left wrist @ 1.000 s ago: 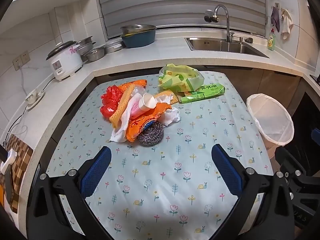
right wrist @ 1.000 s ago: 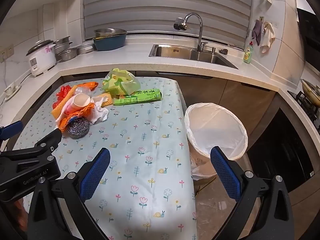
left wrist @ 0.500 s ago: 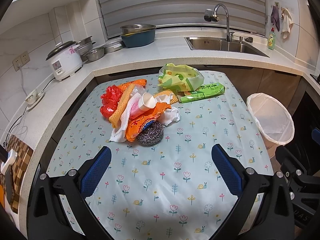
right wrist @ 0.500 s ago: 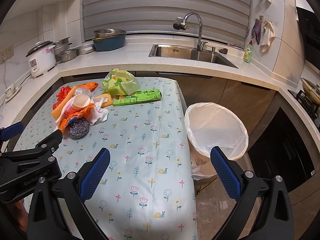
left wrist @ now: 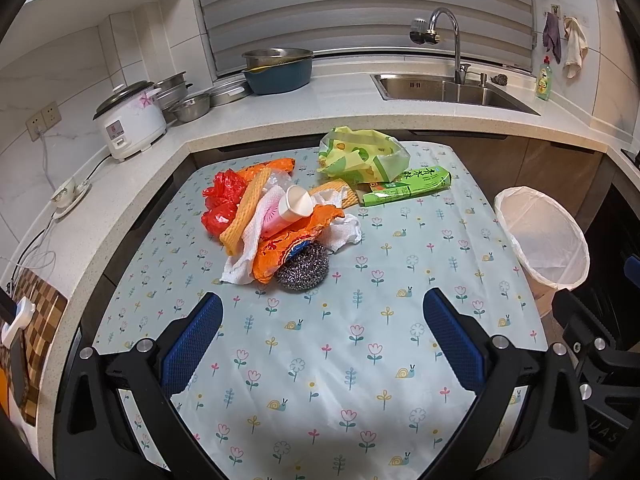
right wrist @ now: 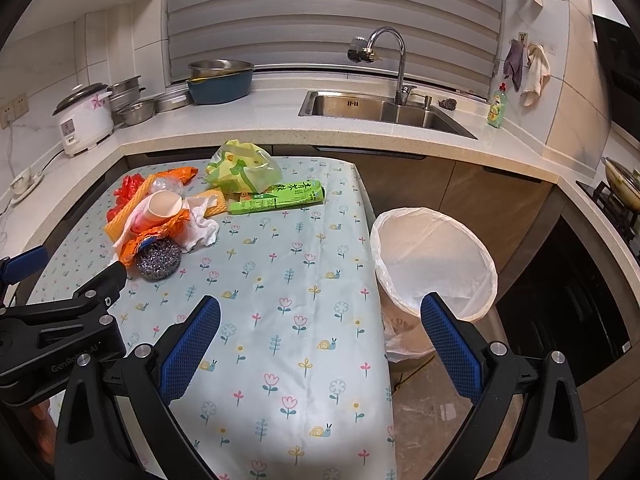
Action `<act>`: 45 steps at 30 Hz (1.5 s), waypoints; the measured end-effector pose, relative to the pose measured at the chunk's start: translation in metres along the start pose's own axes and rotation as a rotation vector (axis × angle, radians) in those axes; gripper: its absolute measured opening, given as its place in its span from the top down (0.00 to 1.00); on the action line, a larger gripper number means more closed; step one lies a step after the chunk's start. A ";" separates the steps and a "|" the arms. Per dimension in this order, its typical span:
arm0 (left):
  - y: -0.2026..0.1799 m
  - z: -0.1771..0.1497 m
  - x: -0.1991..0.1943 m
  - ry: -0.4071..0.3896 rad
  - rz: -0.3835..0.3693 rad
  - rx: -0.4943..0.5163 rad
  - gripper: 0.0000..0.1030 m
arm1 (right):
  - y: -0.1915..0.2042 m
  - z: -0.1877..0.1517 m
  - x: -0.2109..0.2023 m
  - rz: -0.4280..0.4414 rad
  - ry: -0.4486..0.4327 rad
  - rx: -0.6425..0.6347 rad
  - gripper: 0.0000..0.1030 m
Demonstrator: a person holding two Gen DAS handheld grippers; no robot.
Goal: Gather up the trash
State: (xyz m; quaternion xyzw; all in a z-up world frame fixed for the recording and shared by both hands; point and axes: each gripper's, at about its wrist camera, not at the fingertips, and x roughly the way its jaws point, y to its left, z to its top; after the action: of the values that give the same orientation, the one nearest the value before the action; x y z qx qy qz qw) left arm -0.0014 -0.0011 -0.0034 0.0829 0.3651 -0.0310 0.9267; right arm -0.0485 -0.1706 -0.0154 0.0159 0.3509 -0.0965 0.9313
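A heap of trash lies on the flowered tablecloth point(left wrist: 360, 360): a steel wool ball point(left wrist: 303, 267), orange wrappers point(left wrist: 296, 236), a paper cup point(left wrist: 296, 202), white tissue point(left wrist: 344, 232), red plastic point(left wrist: 220, 200), a yellow-green bag point(left wrist: 360, 156) and a green packet point(left wrist: 408, 188). A bin lined with a white bag point(right wrist: 434, 256) stands on the floor right of the table. My left gripper point(left wrist: 322, 328) is open and empty, just short of the steel wool. My right gripper point(right wrist: 320, 336) is open and empty over the table's right edge, beside the bin.
A counter wraps the back with a rice cooker point(left wrist: 130, 120), metal bowls point(left wrist: 192, 104), a blue basin point(left wrist: 278, 74), a sink point(left wrist: 448, 90) with tap, and a soap bottle point(left wrist: 544, 80). A stove with pan point(right wrist: 620, 184) is at far right. A checkered board point(left wrist: 36, 320) lies left.
Both grippers have drifted slightly forward towards the trash heap. Nothing was taken hold of.
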 end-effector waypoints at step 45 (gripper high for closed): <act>0.005 0.005 -0.002 -0.024 0.012 -0.004 0.07 | 0.004 0.004 -0.003 0.006 -0.016 0.002 0.06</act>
State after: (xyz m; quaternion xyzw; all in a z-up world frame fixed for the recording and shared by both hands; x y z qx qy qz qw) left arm 0.0009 0.0033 0.0021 0.0825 0.3536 -0.0257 0.9314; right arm -0.0475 -0.1661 -0.0109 0.0169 0.3432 -0.0941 0.9344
